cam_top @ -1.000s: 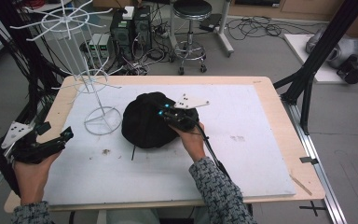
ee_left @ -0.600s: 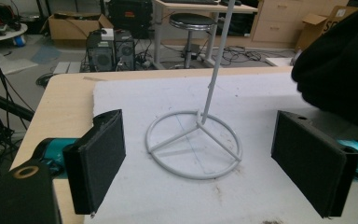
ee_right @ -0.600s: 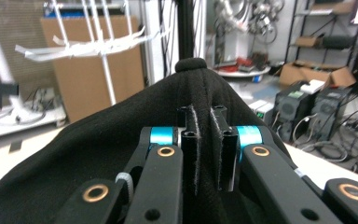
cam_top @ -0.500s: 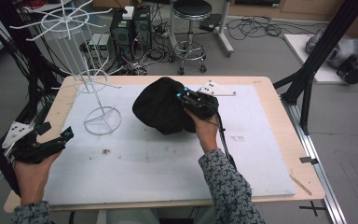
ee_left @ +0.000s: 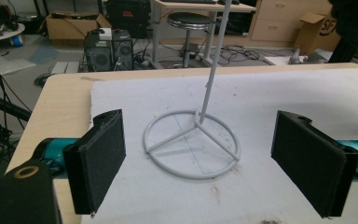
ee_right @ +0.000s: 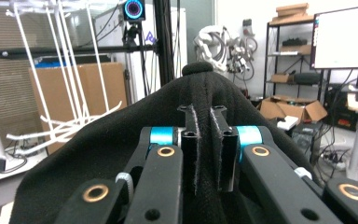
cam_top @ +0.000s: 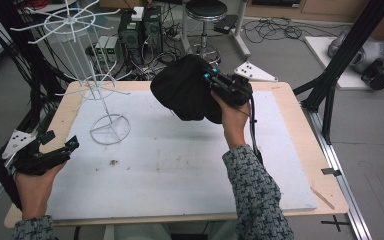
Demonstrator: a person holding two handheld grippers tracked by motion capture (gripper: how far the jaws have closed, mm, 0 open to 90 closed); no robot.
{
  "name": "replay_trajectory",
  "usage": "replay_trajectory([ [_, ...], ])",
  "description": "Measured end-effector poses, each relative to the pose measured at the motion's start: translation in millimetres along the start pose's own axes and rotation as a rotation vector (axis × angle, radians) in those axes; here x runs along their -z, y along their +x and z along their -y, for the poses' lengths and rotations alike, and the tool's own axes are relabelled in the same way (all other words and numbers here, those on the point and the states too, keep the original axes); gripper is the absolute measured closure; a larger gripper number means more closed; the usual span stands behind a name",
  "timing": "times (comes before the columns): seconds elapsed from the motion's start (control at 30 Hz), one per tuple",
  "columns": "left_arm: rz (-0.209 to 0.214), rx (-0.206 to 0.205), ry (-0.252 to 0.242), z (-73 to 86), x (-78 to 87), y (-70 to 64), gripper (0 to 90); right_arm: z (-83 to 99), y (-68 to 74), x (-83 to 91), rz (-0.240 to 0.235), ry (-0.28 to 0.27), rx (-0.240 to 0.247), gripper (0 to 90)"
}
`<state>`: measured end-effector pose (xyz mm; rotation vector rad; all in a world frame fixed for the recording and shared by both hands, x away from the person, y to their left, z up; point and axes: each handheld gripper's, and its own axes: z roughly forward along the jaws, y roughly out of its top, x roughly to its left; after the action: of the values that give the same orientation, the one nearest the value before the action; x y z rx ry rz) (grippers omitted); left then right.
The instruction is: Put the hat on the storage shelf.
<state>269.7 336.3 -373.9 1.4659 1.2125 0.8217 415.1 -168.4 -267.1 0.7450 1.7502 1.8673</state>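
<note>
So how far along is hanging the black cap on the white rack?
Done: right gripper has clamped the black cap and holds it above the table. In hand: carrying it. Left: hooking it on the white wire rack; left gripper waits open.

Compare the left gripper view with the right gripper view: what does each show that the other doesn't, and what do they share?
Left gripper view: the open left gripper, jaws wide apart, above the white mat and the ring base of the white wire rack.

Right gripper view: the right gripper shut on a fold of the black hat, held in the air.

Both: the white wire rack.
</note>
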Motion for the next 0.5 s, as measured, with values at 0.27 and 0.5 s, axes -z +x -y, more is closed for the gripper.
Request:
replay_trajectory([
  [0.27, -0.001, 0.006, -0.009, -0.6, 1.6, 1.0, 17.8, -31.1, 2.6, -10.1, 0.011, -0.055, 0.0, 84.8],
  [0.5, -0.001, 0.013, -0.007, 0.5, 1.5, 2.9, 17.8, -58.4, 5.3, -20.9, 0.008, -0.109, -0.012, 84.7],
])
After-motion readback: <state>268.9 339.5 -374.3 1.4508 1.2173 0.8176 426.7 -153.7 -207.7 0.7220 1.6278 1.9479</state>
